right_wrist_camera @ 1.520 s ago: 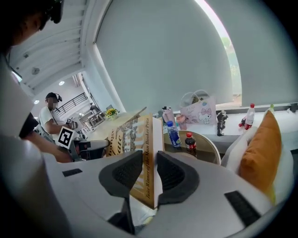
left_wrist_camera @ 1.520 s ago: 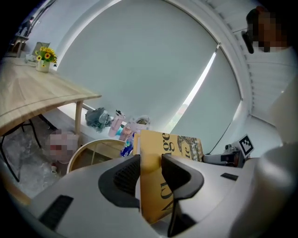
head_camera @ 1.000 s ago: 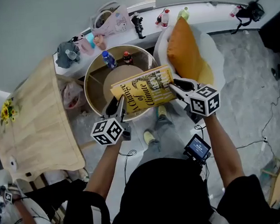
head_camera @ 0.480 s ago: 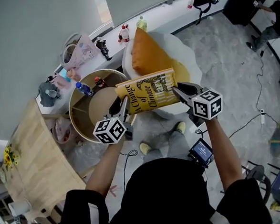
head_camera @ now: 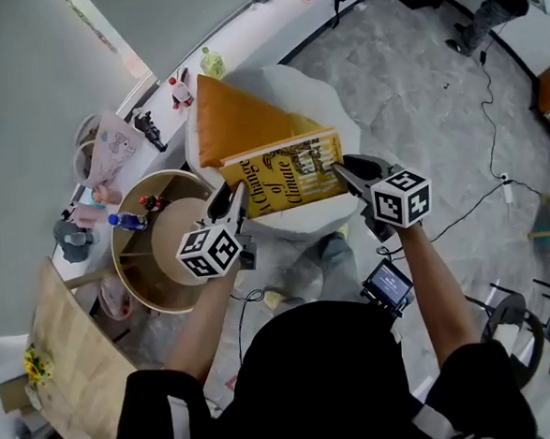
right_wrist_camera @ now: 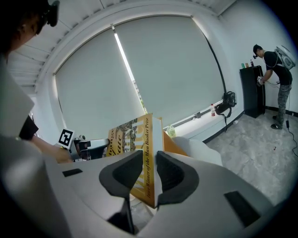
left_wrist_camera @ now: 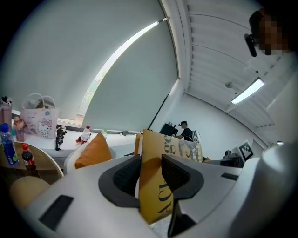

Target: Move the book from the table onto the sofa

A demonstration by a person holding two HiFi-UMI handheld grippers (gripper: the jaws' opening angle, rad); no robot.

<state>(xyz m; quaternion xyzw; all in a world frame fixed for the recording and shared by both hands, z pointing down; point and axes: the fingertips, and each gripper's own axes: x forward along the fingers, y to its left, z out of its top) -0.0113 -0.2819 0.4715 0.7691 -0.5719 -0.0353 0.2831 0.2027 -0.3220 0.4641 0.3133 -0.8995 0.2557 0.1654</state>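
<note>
A yellow book [head_camera: 281, 176] is held flat in the air between my two grippers, above the front of the white sofa [head_camera: 342, 106]. My left gripper [head_camera: 235, 201] is shut on the book's left edge; its pads clamp the yellow cover [left_wrist_camera: 151, 186] in the left gripper view. My right gripper [head_camera: 339, 170] is shut on the right edge, with the book [right_wrist_camera: 139, 158] pinched between its pads. An orange cushion [head_camera: 240, 122] lies on the sofa just beyond the book.
A round wooden table [head_camera: 155, 255] with two bottles [head_camera: 128, 220] stands at the left. A white ledge [head_camera: 243, 33] behind the sofa carries bottles, a bag [head_camera: 110, 146] and small figures. Cables cross the grey floor [head_camera: 436, 109]. Another person [right_wrist_camera: 277, 79] stands by a black cabinet.
Both grippers have carried the book away from the round table and over the sofa; the table has slid to the left of the head view and the sofa now lies under the book.
</note>
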